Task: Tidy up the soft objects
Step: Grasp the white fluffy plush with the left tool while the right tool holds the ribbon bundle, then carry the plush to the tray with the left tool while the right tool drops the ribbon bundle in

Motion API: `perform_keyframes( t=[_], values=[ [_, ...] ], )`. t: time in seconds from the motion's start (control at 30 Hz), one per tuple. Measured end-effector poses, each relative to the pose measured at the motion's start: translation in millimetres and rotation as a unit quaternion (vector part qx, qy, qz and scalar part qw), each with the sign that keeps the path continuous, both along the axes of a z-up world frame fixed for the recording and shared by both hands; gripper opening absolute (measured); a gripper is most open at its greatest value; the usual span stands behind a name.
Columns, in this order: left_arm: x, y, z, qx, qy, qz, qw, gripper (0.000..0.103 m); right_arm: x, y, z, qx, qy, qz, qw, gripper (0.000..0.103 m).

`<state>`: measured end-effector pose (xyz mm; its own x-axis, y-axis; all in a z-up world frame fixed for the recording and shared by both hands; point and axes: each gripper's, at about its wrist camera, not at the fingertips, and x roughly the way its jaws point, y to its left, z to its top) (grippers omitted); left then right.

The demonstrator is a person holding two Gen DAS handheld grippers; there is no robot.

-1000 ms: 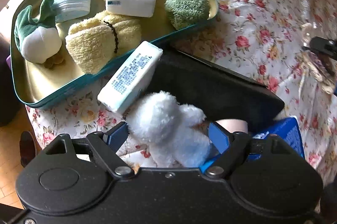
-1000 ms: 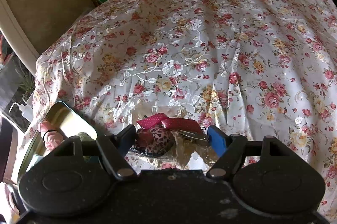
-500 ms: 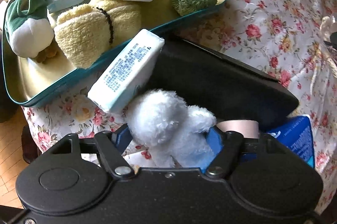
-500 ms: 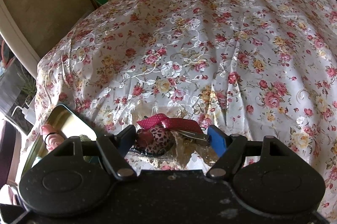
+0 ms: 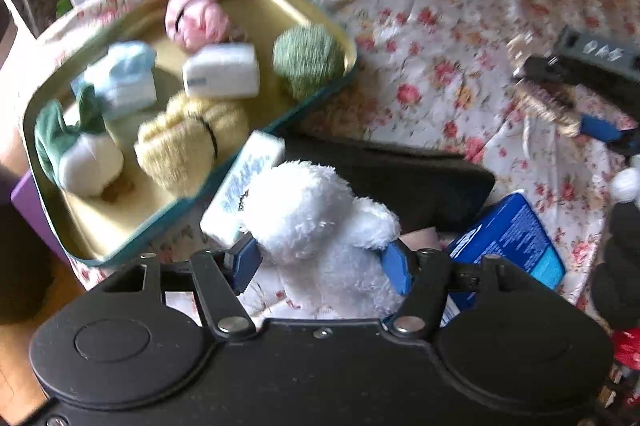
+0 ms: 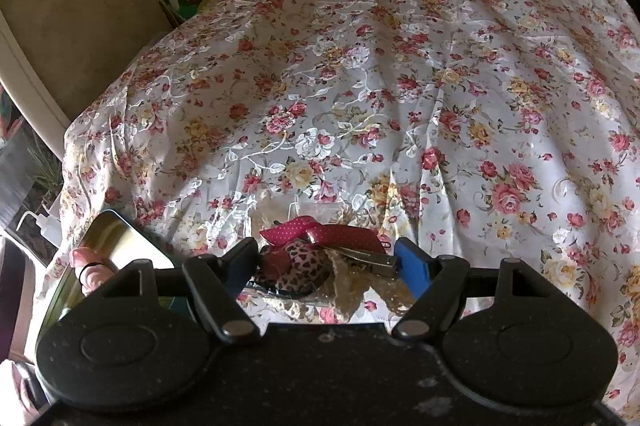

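My left gripper (image 5: 324, 262) is shut on a white fluffy plush toy (image 5: 316, 222) and holds it just in front of the teal-rimmed gold tray (image 5: 60, 210). The tray holds a pink pouf (image 5: 196, 14), a green round sponge (image 5: 308, 60), a white sponge block (image 5: 222, 74), a yellow rolled towel (image 5: 188, 142), a light blue cloth (image 5: 124, 78) and a green-and-white plush (image 5: 80, 154). My right gripper (image 6: 326, 268) is shut on a bundle of hair accessories (image 6: 300, 262) with a pink dotted bow and leopard print, low over the floral cloth (image 6: 360, 86).
A white tissue pack (image 5: 244, 186) leans on the tray's near rim. A black case (image 5: 400, 178) and a blue packet (image 5: 512, 238) lie beside it. The other gripper (image 5: 592, 98) shows at right. The tray's corner (image 6: 116, 238) shows in the right wrist view.
My left gripper has closed on the white plush and lifted it up and back, so the tray looks farther away. The right gripper and its bundle have hardly moved.
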<state>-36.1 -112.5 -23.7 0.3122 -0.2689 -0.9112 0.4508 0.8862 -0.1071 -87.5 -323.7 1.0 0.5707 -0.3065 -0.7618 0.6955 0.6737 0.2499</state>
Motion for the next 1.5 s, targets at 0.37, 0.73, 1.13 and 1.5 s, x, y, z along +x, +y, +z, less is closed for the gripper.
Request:
perform_keyframes(
  t=[0.37,0.73,1.13,1.5],
  values=[
    [28.9,28.6,38.7,-0.037,-0.048,0.016,0.998,0.059,7.3,8.0,-6.4,-0.018,0.02,0.011,1.0,0.074],
    [73.0,80.7,58.6,-0.046,-0.055,0.084,0.9939,0.059,12.7,17.3,-7.0,-0.035,0.024,0.031,0.999,0.074],
    [97.3,108.2,86.5,-0.061,-0.094,0.155,0.9815,0.059,28.4,54.1,24.3,-0.052,-0.025,0.102,0.993,0.074],
    [101.3,121.0,85.7,-0.07,-0.069,0.167,0.9811,0.059,117.5,109.9,46.9,-0.047,-0.013,0.182,0.982,0.074]
  ],
)
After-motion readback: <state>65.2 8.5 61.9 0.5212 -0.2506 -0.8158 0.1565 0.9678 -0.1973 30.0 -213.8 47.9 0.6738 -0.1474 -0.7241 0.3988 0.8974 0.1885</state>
